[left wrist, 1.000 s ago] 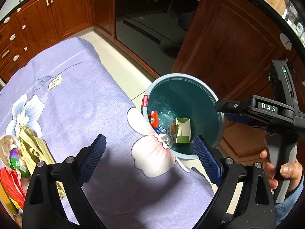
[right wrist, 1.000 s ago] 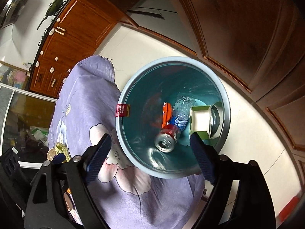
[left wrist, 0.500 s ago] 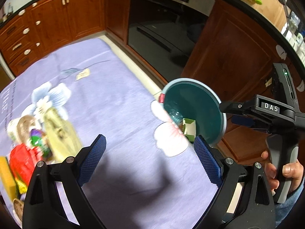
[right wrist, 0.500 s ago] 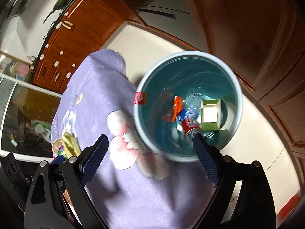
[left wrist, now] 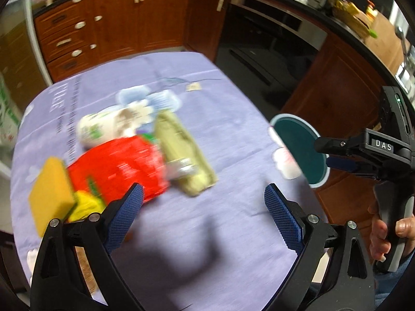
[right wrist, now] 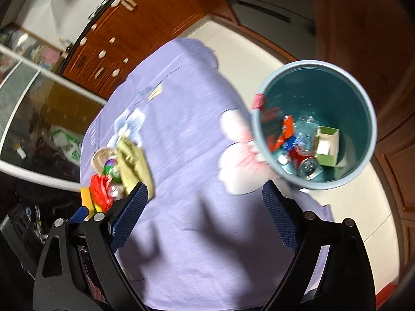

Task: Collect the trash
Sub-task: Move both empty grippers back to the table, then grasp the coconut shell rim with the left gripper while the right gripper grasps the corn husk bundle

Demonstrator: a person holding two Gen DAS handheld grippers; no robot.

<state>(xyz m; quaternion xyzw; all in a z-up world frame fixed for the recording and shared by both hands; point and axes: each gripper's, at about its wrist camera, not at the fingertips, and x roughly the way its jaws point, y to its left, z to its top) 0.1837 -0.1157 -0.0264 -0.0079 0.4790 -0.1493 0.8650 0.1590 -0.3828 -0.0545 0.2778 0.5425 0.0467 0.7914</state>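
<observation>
A blurred heap of trash lies on the lilac flower-printed tablecloth (left wrist: pixel 228 119) in the left half of the left wrist view: a crumpled red plastic wrapper (left wrist: pixel 116 165), a flat olive-beige packet (left wrist: pixel 184 153) just to its right, a pale round cup or lid (left wrist: pixel 98 129) above it, and a yellow-orange sponge-like block (left wrist: pixel 50 194) at the far left, with a small yellow piece (left wrist: pixel 85 206) below the wrapper. The left gripper (left wrist: pixel 202 208) hangs over the cloth with its blue-padded jaws spread wide and nothing between them; the heap sits above and to the left of its left pad, the wrapper's lower edge close to that pad's tip.

In the right wrist view the same heap appears small at the left edge, just above the left pad of the right gripper (right wrist: pixel 205 207), whose jaws also stand wide apart and empty. At the upper right of that view stands the round teal bin with a pale blue rim (right wrist: pixel 363 96), beside the cloth's edge, above the right pad. Inside lie a red drink can (right wrist: pixel 304 162), a clear plastic bottle (right wrist: pixel 303 127), an orange wrapper (right wrist: pixel 284 129) and a small green-and-white carton (right wrist: pixel 326 146).

At the right edge of the left wrist view, a person's hand (left wrist: pixel 386 233) grips the right gripper's black handle.
</observation>
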